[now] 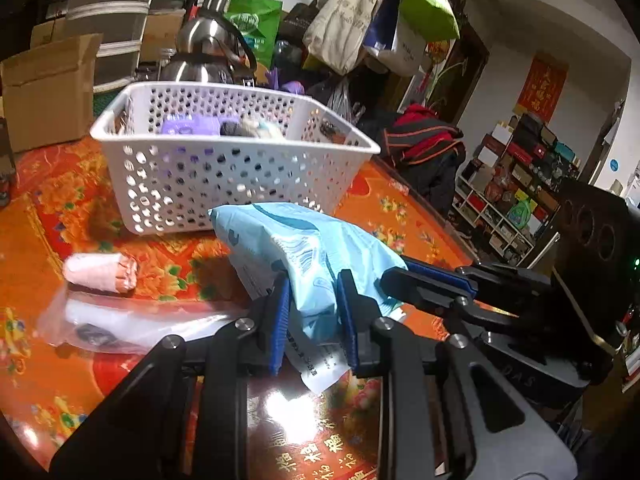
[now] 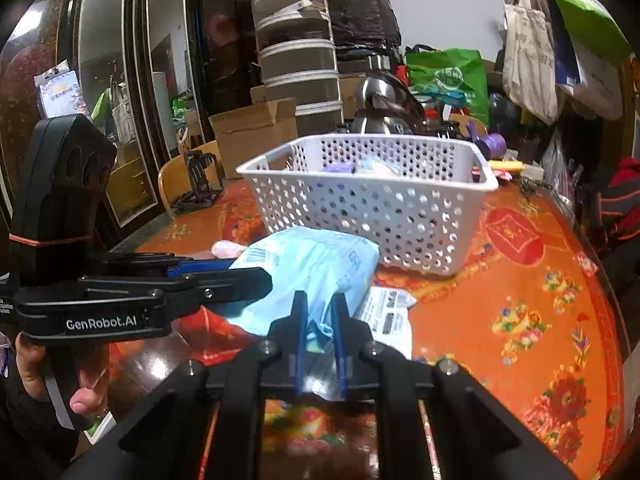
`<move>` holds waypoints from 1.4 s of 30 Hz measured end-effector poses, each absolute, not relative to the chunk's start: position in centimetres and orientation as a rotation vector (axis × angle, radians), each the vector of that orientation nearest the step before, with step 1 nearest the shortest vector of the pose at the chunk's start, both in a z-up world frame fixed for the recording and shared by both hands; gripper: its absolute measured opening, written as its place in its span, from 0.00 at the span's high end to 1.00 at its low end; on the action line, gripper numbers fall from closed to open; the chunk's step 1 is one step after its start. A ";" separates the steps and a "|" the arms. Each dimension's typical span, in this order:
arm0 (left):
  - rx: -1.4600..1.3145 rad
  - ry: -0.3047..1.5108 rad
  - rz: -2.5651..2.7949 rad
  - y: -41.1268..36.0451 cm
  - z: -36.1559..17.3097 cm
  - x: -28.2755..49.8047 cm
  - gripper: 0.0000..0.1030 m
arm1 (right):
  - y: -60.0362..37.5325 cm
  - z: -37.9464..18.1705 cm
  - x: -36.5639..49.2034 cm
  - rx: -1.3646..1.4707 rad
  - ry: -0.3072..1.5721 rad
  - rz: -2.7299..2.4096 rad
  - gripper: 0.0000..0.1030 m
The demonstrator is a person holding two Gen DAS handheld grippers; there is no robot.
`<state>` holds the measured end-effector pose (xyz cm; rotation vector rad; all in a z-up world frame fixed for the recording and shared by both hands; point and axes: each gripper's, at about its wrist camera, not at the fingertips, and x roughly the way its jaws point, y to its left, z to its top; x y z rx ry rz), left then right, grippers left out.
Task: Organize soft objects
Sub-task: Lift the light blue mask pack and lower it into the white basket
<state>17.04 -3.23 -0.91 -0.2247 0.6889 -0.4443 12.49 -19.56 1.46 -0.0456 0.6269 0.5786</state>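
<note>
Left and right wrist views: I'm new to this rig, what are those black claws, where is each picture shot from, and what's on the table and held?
There is no robot arm here. A person holds two handheld grippers, each with a fisheye camera looking forward along its two fingers.

In the left wrist view, the left gripper fills the bottom and the right gripper comes in from the right. In the right wrist view, the right gripper is at the bottom and the left gripper comes in from the left.

Both are shut on one soft blue pack, raised in front of a white basket that already holds a few items. On the orange table there are also a pink roll and a clear bag.
</note>
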 end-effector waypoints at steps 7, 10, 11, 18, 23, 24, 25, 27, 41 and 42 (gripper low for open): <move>-0.212 0.621 -0.427 -1.6 3.4 16.4 0.80 | -18.0 5.3 12.3 -0.075 0.565 0.584 0.91; -0.204 0.584 -0.420 -0.7 6.2 16.8 0.80 | -17.4 7.7 12.6 -0.082 0.529 0.595 0.91; -0.197 0.574 -0.420 -0.5 7.1 17.1 0.80 | -17.2 8.4 12.8 -0.080 0.519 0.599 0.91; -0.173 0.524 -0.412 0.6 13.0 21.9 0.80 | -16.1 13.4 16.9 -0.084 0.456 0.584 0.92; -0.167 0.542 -0.420 -0.2 14.7 26.7 0.80 | -16.5 14.8 21.2 -0.056 0.469 0.561 0.92; -0.165 0.554 -0.424 -0.6 14.7 28.0 0.80 | -16.7 14.8 22.0 -0.057 0.476 0.553 0.92; -0.161 0.561 -0.424 -1.0 14.4 29.0 0.80 | -17.0 14.7 22.9 -0.055 0.481 0.544 0.92; -0.161 0.575 -0.427 -1.8 13.8 31.0 0.80 | -17.5 14.0 24.8 -0.049 0.503 0.524 0.92; -0.185 0.749 -0.390 -5.9 5.4 41.7 0.81 | -20.5 7.2 32.8 0.005 0.647 0.479 0.91; -0.191 0.756 -0.383 -5.8 4.9 42.0 0.76 | -20.5 6.7 33.1 0.001 0.659 0.475 0.91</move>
